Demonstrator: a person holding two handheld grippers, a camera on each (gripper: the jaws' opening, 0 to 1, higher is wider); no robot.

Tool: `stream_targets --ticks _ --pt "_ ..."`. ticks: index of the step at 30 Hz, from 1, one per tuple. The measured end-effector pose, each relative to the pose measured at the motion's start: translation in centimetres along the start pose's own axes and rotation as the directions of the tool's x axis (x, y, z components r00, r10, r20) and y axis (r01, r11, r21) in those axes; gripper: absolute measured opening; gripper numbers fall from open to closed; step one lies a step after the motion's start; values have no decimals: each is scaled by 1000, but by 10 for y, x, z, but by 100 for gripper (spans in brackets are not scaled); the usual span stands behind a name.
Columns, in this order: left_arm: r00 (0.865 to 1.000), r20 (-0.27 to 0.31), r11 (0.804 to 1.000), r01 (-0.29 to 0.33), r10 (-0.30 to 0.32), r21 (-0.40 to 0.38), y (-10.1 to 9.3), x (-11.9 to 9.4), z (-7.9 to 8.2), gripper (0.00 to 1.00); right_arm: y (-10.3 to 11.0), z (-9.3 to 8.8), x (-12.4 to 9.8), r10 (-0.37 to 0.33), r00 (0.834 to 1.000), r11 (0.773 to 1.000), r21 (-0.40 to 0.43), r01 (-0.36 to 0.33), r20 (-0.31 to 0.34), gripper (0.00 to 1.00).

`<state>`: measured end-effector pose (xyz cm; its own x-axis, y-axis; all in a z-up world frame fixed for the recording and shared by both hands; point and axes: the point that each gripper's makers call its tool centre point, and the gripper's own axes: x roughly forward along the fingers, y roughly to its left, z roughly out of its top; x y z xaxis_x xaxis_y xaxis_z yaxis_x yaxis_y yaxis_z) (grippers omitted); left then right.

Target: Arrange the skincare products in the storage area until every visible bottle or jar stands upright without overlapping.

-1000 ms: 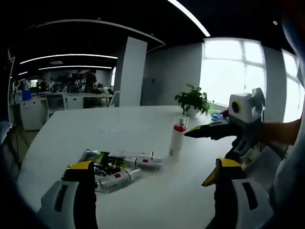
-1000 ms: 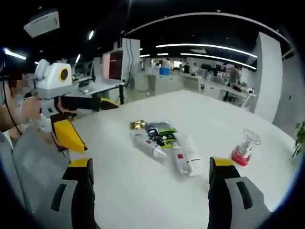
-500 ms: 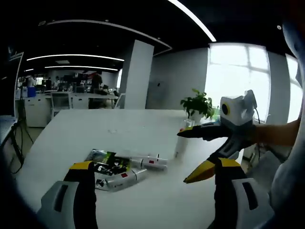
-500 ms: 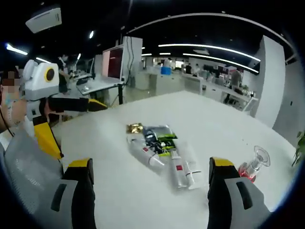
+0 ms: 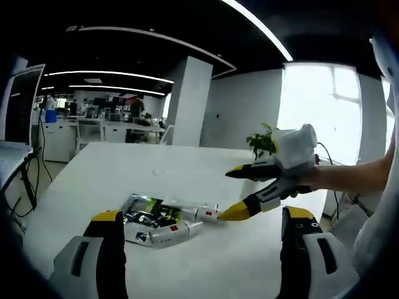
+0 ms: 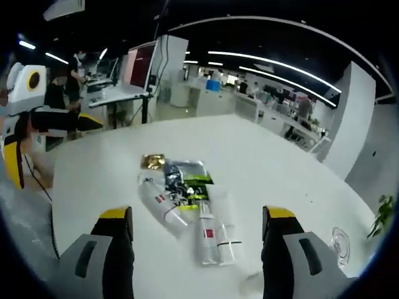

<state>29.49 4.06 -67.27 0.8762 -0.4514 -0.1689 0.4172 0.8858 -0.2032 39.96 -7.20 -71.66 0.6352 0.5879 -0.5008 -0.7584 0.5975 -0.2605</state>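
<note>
Two grey claws with yellow tips — your right gripper [image 6: 194,218] and left gripper [image 5: 201,219] — both stand wide open, holding nothing. Just ahead, between their tips, white tubes with red labels [image 6: 206,235] lie flat beside a shiny green packet [image 6: 187,180] on the white table [image 6: 262,162].

White table [image 6: 280,162]: heap of skincare items lying flat. Two white tubes [image 6: 215,232] side by side; one white bottle [image 6: 161,206] angled beside them; dark green sachets [image 6: 185,180]; gold-wrapped piece [image 6: 151,161] at far end. Right gripper [image 6: 196,219], jaws apart, above the tubes. Left gripper [image 6: 37,140] at the left edge.
</note>
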Motion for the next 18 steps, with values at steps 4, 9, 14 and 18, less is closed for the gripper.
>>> stream_targets --ticks 4,9,14,18 --pt "1000 -1 1000 0 0 1 -3 1 -1 99 -11 -8 14 -27 999 999 -23 26 -45 76" --pt "1000 15 1000 -14 15 -26 -3 1 0 99 -18 -16 25 -48 995 998 -48 44 -92 72" --pt "1000 5 1000 -11 11 -25 -8 2 -2 99 -31 -27 36 -80 987 995 -63 72 -137 65" --pt "1000 13 999 -21 22 -43 -1 3 -4 99 -40 -35 43 -111 979 992 -76 99 -173 60"
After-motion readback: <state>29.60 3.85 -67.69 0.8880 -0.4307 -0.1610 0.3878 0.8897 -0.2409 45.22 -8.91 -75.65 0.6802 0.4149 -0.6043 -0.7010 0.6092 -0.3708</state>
